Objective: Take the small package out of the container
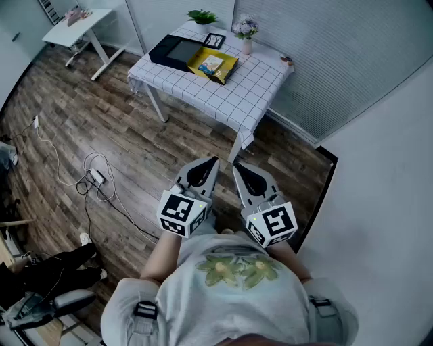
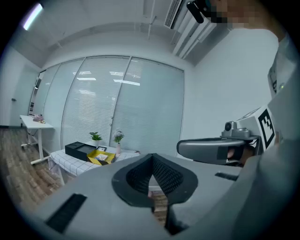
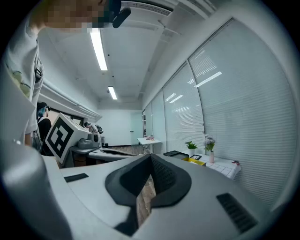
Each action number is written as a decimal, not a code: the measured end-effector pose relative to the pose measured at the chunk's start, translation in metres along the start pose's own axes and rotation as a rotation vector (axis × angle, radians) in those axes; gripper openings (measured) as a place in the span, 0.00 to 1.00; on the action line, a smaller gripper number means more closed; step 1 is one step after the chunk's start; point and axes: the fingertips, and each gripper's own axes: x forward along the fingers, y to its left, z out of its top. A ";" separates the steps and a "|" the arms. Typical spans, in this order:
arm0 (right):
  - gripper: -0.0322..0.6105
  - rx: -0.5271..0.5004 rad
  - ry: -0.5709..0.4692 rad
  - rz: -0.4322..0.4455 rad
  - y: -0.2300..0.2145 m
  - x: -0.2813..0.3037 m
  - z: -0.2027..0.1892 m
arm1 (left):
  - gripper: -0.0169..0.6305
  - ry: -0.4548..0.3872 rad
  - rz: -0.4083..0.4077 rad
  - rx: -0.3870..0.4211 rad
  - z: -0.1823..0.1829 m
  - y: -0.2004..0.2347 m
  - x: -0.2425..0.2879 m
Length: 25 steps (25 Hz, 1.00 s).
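Note:
A yellow container [image 1: 230, 67] lies on the checked table [image 1: 223, 98] far ahead of me, and the small light package [image 1: 210, 64] rests inside it. The left gripper view shows the same container [image 2: 101, 158] small and distant; in the right gripper view the container [image 3: 193, 160] is a thin yellow strip. My left gripper [image 1: 213, 161] and right gripper [image 1: 237, 167] are held side by side close to my chest, well short of the table. Both have their jaws together with nothing between them, seen close up in the views of the left gripper [image 2: 151, 155] and right gripper [image 3: 151, 156].
On the table also stand a black box [image 1: 173, 51], a potted plant [image 1: 202, 18], a flower vase [image 1: 246, 30] and a small frame [image 1: 214, 40]. Cables and a power strip [image 1: 95, 177] lie on the wooden floor. A white desk [image 1: 76, 23] stands far left; a wall runs along the right.

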 end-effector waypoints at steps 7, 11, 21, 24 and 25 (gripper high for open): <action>0.06 0.003 -0.066 -0.002 -0.017 0.074 0.026 | 0.04 -0.015 -0.003 0.013 0.029 0.074 0.027; 0.06 0.028 -0.044 -0.051 -0.030 0.103 0.021 | 0.04 0.009 -0.033 0.043 0.032 0.099 0.041; 0.06 0.062 0.045 -0.108 -0.066 0.144 0.004 | 0.04 0.067 -0.056 0.043 0.022 0.142 0.083; 0.06 0.070 0.046 -0.090 -0.081 0.162 0.003 | 0.04 0.065 -0.048 0.048 0.031 0.155 0.097; 0.06 0.075 0.048 -0.082 -0.086 0.170 0.002 | 0.04 0.071 -0.039 0.051 0.032 0.162 0.102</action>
